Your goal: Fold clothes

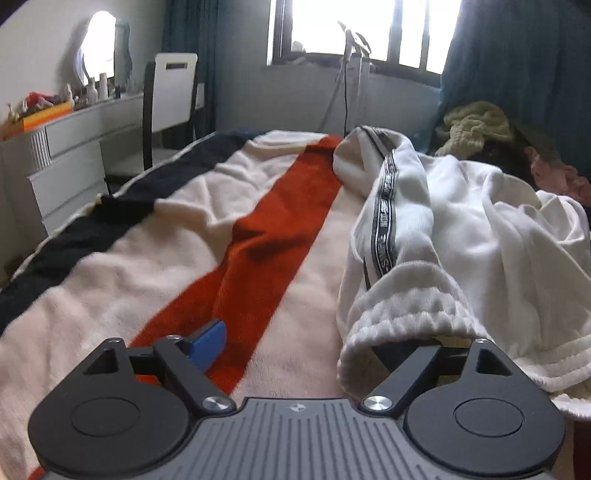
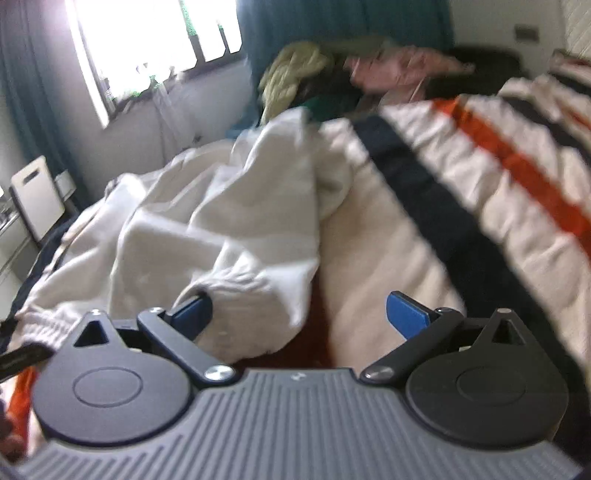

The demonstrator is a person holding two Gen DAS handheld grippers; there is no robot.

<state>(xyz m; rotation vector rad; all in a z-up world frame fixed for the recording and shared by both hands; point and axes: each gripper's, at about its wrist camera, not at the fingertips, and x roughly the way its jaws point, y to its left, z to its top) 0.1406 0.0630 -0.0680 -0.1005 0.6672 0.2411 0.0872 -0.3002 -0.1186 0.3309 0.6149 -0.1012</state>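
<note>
Striped blanket (image 1: 207, 236) is covering the bed, cream with navy and orange bands. Beyond the blanket's left edge, white chair (image 1: 173, 88) is standing at a white dresser (image 1: 70, 147); clutter is sitting on it. Window (image 1: 354, 29) is glowing past the blanket's far end, teal curtain (image 1: 517, 55) hanging beside it.

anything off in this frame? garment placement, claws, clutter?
Both claws are wide open, but the white track pants are draped over a finger on each: the cuff hides the left claw's right finger, and fabric covers the right claw's left pad. They lie crumpled on the striped blanket. An unsorted clothes pile sits behind.
</note>
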